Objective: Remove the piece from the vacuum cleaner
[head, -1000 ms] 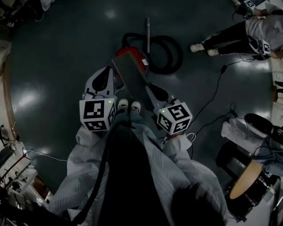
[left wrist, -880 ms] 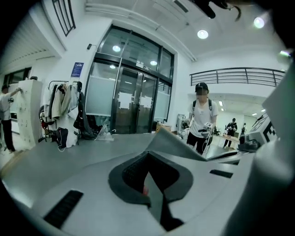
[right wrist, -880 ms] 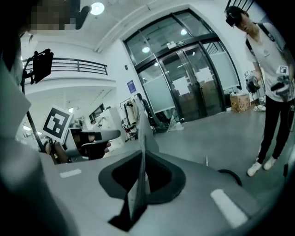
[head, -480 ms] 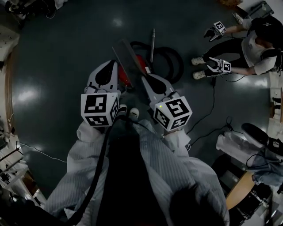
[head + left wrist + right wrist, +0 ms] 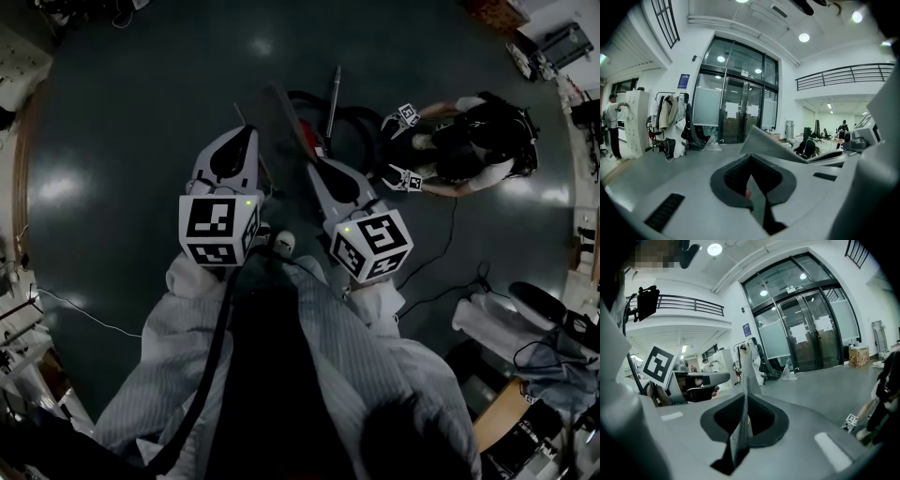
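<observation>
I hold a flat grey piece (image 5: pixel 284 114) up between both grippers, above the floor. My left gripper (image 5: pixel 249 133) is shut on its left edge, and the thin sheet (image 5: pixel 772 144) runs into the closed jaws (image 5: pixel 756 205). My right gripper (image 5: pixel 315 167) is shut on the near edge, where the sheet (image 5: pixel 744 394) stands edge-on in the jaws (image 5: pixel 740 437). The red vacuum cleaner (image 5: pixel 312 131) lies on the floor beneath, mostly hidden by the piece. Its black hose (image 5: pixel 361 117) coils behind it beside a metal tube (image 5: pixel 333 89).
A crouching person (image 5: pixel 469 150) with two marker-cube grippers is just right of the hose. A cable (image 5: pixel 450 244) trails over the dark floor to clutter and a round stool (image 5: pixel 506 422) at the lower right. Benches line the left edge. Glass doors (image 5: pixel 736 112) stand ahead.
Both grippers have risen with the grey piece, which has come away from the red vacuum body. The other person has moved in from the right and crouched near the hose.
</observation>
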